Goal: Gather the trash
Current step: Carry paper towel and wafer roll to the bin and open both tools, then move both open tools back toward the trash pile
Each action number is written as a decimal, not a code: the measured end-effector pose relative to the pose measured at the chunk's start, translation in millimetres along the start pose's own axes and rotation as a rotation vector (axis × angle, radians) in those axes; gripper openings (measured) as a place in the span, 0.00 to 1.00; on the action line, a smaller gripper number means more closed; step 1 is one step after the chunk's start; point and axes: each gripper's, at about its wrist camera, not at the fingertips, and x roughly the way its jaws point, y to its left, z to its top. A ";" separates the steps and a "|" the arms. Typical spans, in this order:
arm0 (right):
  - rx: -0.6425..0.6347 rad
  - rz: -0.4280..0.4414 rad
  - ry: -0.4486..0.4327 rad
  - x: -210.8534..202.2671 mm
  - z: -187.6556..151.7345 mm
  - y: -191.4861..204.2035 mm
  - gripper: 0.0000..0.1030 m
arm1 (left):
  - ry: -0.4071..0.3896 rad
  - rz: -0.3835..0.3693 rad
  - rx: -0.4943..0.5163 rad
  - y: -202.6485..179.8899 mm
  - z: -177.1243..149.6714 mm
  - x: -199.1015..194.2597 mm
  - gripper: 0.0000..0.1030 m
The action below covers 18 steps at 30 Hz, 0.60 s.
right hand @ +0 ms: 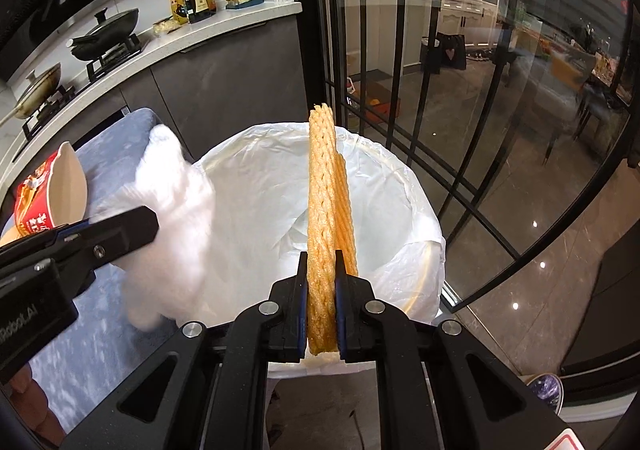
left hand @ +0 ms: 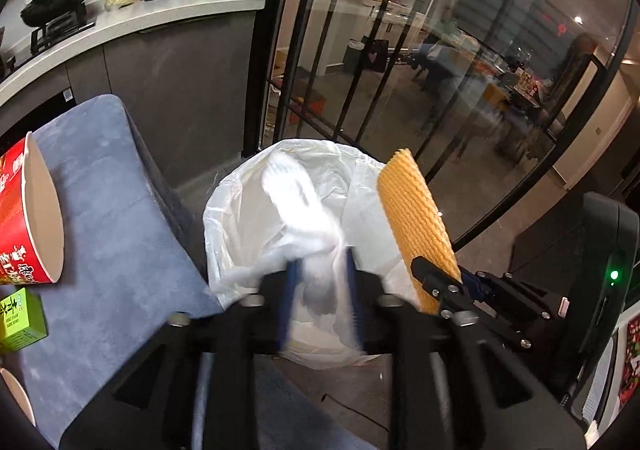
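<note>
A bin lined with a white bag (left hand: 236, 210) (right hand: 400, 186) stands on the floor right below both grippers. My right gripper (right hand: 322, 290) is shut on a yellow foam net sleeve (right hand: 324, 186) and holds it upright over the bin's mouth. The left wrist view shows that sleeve (left hand: 412, 206) and the right gripper (left hand: 424, 270) at the bin's right rim. My left gripper (left hand: 320, 262) hangs over the bin's near left side, its blue fingers (left hand: 289, 290) apart. A blurred white crumpled wad (left hand: 296, 198) (right hand: 172, 186) lies loosely between them and beyond their tips.
Left of the bin is a blue-grey cushioned seat (left hand: 112, 210) carrying a tipped red noodle cup (left hand: 24, 210) and a green box (left hand: 20, 320). A black-framed glass door (left hand: 400, 70) stands behind the bin. The kitchen counter (right hand: 168, 46) with pans and bottles runs along the left.
</note>
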 end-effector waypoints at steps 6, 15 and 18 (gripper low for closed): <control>-0.007 -0.011 -0.008 3.8 3.1 4.1 0.35 | -0.043 0.037 -0.003 5.6 0.4 -9.3 0.57; -0.009 -0.033 -0.040 -7.9 5.7 10.3 0.58 | -0.085 0.096 -0.020 20.4 -6.2 -30.7 0.60; -0.025 -0.037 -0.059 -15.7 5.5 18.6 0.61 | -0.098 0.126 -0.022 25.5 -11.3 -40.0 0.60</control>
